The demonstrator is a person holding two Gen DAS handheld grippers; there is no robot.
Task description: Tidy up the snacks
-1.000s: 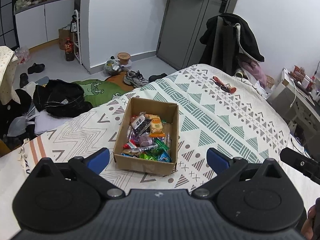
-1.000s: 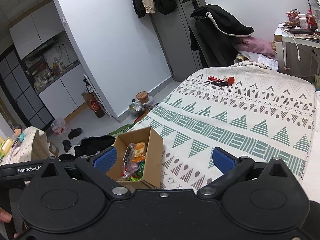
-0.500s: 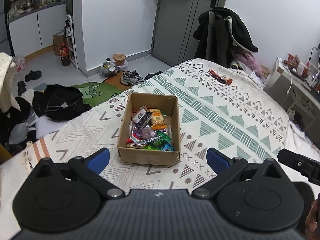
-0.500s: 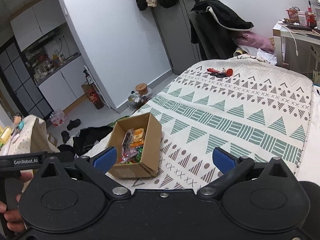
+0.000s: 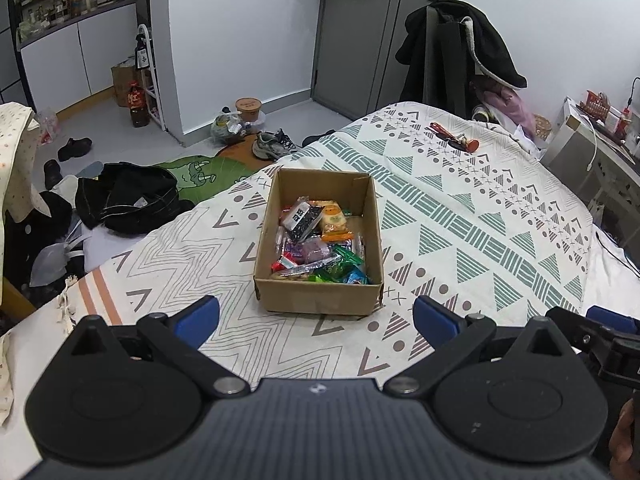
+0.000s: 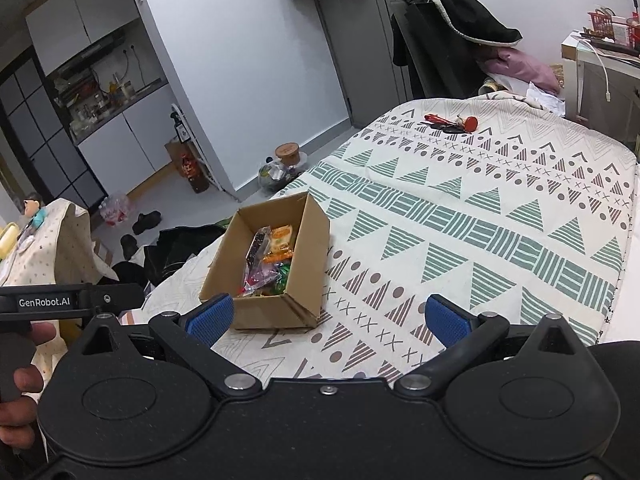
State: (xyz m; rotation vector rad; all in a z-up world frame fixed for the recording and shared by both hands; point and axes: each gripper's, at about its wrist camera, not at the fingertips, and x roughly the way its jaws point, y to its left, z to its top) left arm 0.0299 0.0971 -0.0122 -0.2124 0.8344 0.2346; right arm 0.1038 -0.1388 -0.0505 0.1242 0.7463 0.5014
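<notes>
Now the left gripper (image 5: 316,320) and the right gripper (image 6: 328,318) are both spread wide and hold nothing, so it seems best to go slowly down to the open brown cardboard box (image 5: 320,300) in the middle of the frame, full of bright crinkly snack packets (image 5: 316,244).

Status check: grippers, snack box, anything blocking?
Left gripper open, empty. Right gripper open, empty. Brown cardboard box of wrapped snacks on patterned bedspread, ahead. Nothing in the way.
</notes>
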